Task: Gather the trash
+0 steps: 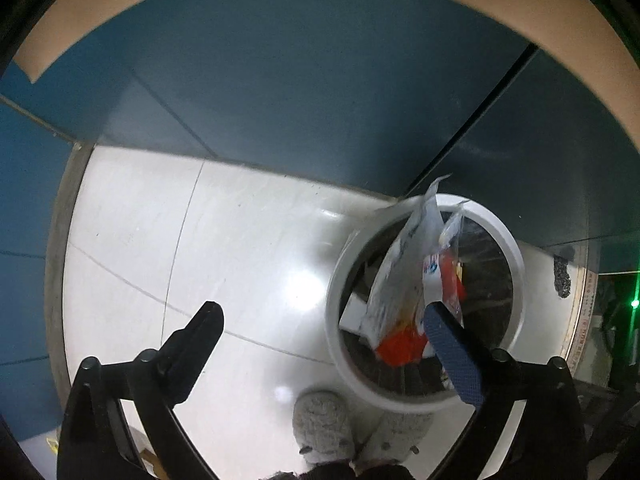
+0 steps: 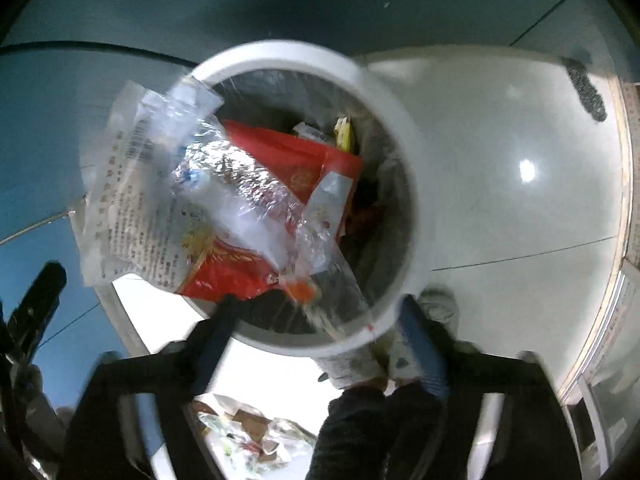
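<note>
Right wrist view, my right claw (image 2: 320,330) spread apart, wrappers (image 2: 208,200) over white bin (image 2: 404,168), left claw (image 1: 324,340) wide apart, empty.

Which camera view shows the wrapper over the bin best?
The right wrist view: the wrapper spreads broadly, its printed text and red patch showing above the bin. The left wrist view shows the wrapper mostly edge-on, over the bin.

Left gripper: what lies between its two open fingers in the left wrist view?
In the left wrist view, the left gripper holds nothing: between its fingers show bare white floor tiles and the near rim of the white bin. The wrapper hangs over the bin beside the right-side finger.
</note>
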`<state>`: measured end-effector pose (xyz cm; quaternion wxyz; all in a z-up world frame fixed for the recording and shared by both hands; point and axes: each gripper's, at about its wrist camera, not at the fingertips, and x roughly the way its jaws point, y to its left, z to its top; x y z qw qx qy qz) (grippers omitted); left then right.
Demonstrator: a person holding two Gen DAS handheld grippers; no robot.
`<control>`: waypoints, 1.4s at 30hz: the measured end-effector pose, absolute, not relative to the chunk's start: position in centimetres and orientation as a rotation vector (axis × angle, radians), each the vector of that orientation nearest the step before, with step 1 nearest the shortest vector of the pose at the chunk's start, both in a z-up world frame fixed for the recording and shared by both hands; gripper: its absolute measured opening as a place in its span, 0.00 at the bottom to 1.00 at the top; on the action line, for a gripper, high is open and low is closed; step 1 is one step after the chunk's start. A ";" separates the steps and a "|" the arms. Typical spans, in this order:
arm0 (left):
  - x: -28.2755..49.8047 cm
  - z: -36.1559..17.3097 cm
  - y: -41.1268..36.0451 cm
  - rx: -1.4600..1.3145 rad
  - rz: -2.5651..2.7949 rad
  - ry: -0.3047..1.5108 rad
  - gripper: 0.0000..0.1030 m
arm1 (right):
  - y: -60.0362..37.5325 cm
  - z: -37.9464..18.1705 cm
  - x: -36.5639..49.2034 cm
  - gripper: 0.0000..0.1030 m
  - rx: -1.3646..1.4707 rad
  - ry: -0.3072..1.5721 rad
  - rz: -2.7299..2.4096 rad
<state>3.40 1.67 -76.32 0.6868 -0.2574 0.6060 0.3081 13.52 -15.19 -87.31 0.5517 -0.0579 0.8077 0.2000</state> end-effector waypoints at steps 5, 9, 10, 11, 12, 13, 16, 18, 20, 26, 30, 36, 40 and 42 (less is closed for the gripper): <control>1.3 -72.5 0.5 -0.579 0.713 1.345 0.99 | -16.4 -82.2 13.0 0.99 -0.208 1.801 0.492; 0.7 -67.7 -1.4 -0.563 0.697 1.346 0.99 | -17.9 -76.3 12.0 1.00 -0.279 1.687 0.513; 0.4 -66.4 -1.8 -0.557 0.694 1.344 0.99 | -18.1 -75.2 11.6 1.00 -0.289 1.664 0.517; 0.2 -64.8 -2.4 -0.556 0.689 1.341 0.99 | -18.4 -73.1 11.4 1.00 -0.299 1.638 0.522; -0.1 -62.9 -3.0 -0.556 0.682 1.335 0.99 | -18.9 -70.8 11.2 1.00 -0.301 1.617 0.529; -0.4 -60.7 -3.7 -0.549 0.673 1.328 0.99 | -19.5 -68.5 10.8 1.00 -0.305 1.597 0.530; -1.0 -54.2 -5.3 -0.523 0.646 1.296 0.99 | -20.9 -60.9 10.1 1.00 -0.323 1.535 0.545; -0.8 -51.3 -6.2 -0.504 0.621 1.278 0.99 | -21.7 -56.3 9.6 1.00 -0.344 1.485 0.557; -1.0 -47.4 -6.9 -0.473 0.608 1.254 0.99 | -22.6 -51.7 8.8 1.00 -0.345 1.440 0.572; -3.0 -35.9 -8.9 -0.453 0.520 1.161 0.99 | -25.1 -38.1 6.0 1.00 -0.344 1.317 0.574; -4.6 -30.3 -10.0 -0.416 0.454 1.120 0.99 | -27.1 -30.6 3.8 1.00 -0.279 1.267 0.564; -7.7 -25.0 -10.8 -0.462 0.360 1.092 0.99 | -29.9 -22.2 -0.6 1.00 -0.194 1.223 0.581; -9.3 -22.0 -11.6 -0.468 0.333 1.073 1.00 | -31.7 -18.5 -2.9 1.00 -0.122 1.225 0.609; -9.8 -20.5 -11.9 -0.471 0.317 1.062 0.99 | -32.3 -16.6 -3.6 1.00 -0.099 1.215 0.633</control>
